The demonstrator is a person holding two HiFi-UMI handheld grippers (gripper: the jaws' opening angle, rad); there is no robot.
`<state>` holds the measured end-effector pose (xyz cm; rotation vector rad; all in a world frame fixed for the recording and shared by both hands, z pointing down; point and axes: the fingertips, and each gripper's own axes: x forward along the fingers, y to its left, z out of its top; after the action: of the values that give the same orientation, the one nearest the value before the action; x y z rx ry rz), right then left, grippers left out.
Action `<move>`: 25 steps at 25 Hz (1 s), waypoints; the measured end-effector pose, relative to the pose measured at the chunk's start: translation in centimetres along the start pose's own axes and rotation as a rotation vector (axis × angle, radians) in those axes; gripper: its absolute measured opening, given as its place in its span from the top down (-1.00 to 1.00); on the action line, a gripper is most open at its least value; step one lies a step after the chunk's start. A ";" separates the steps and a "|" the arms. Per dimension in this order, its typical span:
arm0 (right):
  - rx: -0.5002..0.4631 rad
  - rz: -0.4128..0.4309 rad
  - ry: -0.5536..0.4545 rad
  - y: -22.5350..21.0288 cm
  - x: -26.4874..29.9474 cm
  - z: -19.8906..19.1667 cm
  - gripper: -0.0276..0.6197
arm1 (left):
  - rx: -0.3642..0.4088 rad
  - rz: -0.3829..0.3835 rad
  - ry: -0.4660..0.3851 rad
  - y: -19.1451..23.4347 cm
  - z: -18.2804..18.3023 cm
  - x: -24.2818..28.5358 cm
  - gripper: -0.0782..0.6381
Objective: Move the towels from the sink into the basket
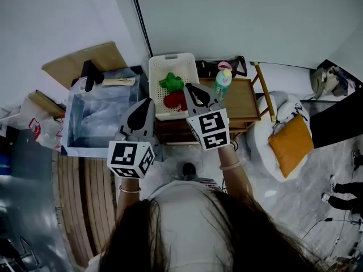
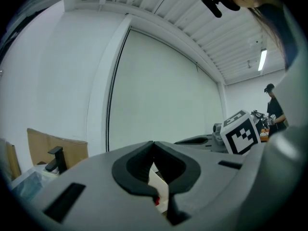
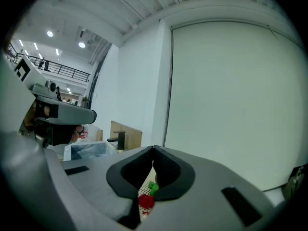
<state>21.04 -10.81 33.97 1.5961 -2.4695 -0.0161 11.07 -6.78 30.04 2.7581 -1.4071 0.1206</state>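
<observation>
Dark hair (image 1: 187,237) fills the near edge. Beyond it, the left gripper (image 1: 148,101) and right gripper (image 1: 188,86) each have their jaws closed on nothing. Just ahead of the right one, the white basket (image 1: 173,57) holds a green towel (image 1: 171,82) and a red towel (image 1: 174,100), with a bottle (image 1: 223,79) to its right. The sink (image 1: 69,123) and its black tap (image 1: 89,72) lie left of the left gripper.

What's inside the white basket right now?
A green towel and a red towel lie in the white basket. The right gripper covers its near right part, so anything there is hidden.
</observation>
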 end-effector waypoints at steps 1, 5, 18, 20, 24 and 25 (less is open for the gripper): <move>0.000 -0.007 -0.004 0.3 -0.4 0.2 0.83 | 0.002 -0.006 -0.001 0.0 0.1 -0.4 0.76; -0.007 -0.036 -0.017 1.6 -1.9 1.1 0.83 | 0.005 -0.025 -0.011 -0.1 0.3 -2.1 0.76; -0.036 -0.089 -0.043 5.9 -7.8 2.5 0.83 | -0.006 -0.066 -0.038 -1.6 0.3 -7.8 0.76; -0.041 -0.095 -0.046 6.5 -8.7 2.7 0.84 | -0.003 -0.069 -0.044 -1.8 0.4 -8.6 0.76; -0.039 -0.097 -0.057 7.6 -10.4 3.0 0.84 | 0.004 -0.072 -0.055 -2.6 0.5 -10.1 0.76; -0.040 -0.096 -0.060 7.9 -10.7 3.1 0.84 | 0.005 -0.071 -0.057 -2.7 0.6 -10.5 0.76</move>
<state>17.60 1.82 30.11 1.7200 -2.4175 -0.1286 7.16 3.20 28.54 2.8334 -1.3206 0.0437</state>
